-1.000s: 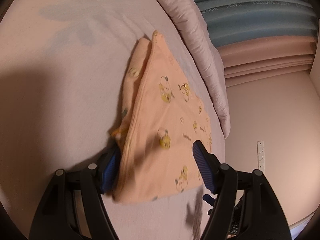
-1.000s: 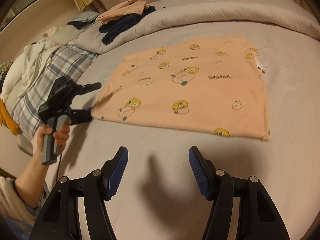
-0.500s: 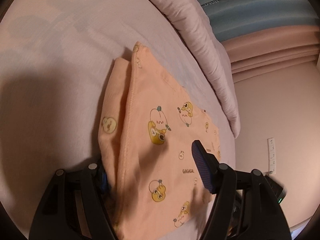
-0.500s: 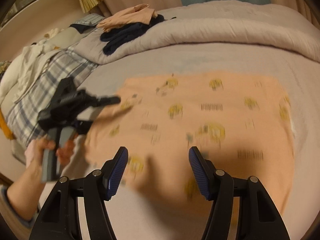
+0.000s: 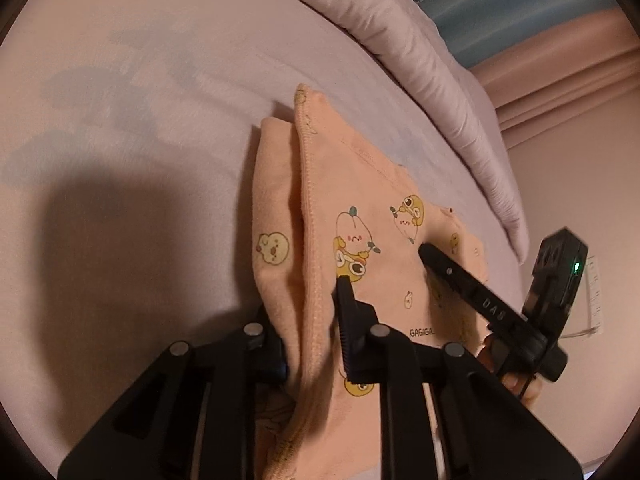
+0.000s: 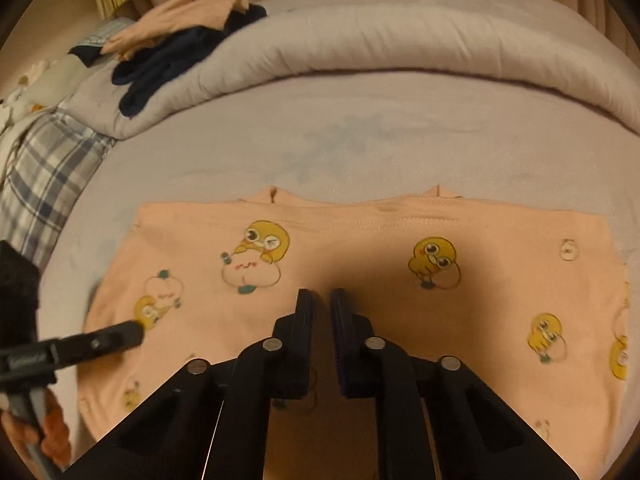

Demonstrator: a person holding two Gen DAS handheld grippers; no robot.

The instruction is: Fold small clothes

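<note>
The bed (image 6: pixel 360 148) fills the room's view, its mauve sheet bare around the work and a rolled duvet (image 6: pixel 380 40) lying across the far side at twelve o'clock. On the duvet's left end, around ten o'clock, sits a heap of other clothes (image 6: pixel 176 40), peach on dark navy, with a plaid cloth (image 6: pixel 44 172) spilling down at nine; there is no basket or box in sight, so that heap is the nearest thing to a holder. The task's thing, a peach garment (image 6: pixel 360 264) printed with yellow ducks, lies flat mid-sheet at the near edge of the bed. The left tongs (image 5: pixel 316 320) have just been closing and now pinch the bunched, stitched edge of the garment between their pads, the cloth rising in a ridge there. The right tongs (image 6: pixel 322 320) have also just been closing; they stand nearly shut over the garment's near middle, and I judge a fold of cloth is nipped, though the pads hide it. To fold well from here, I would lift both grips together, keep the edge taut between them, carry it over toward twelve o'clock and lay hem on hem before letting go, so no crease is trapped underneath.
</note>
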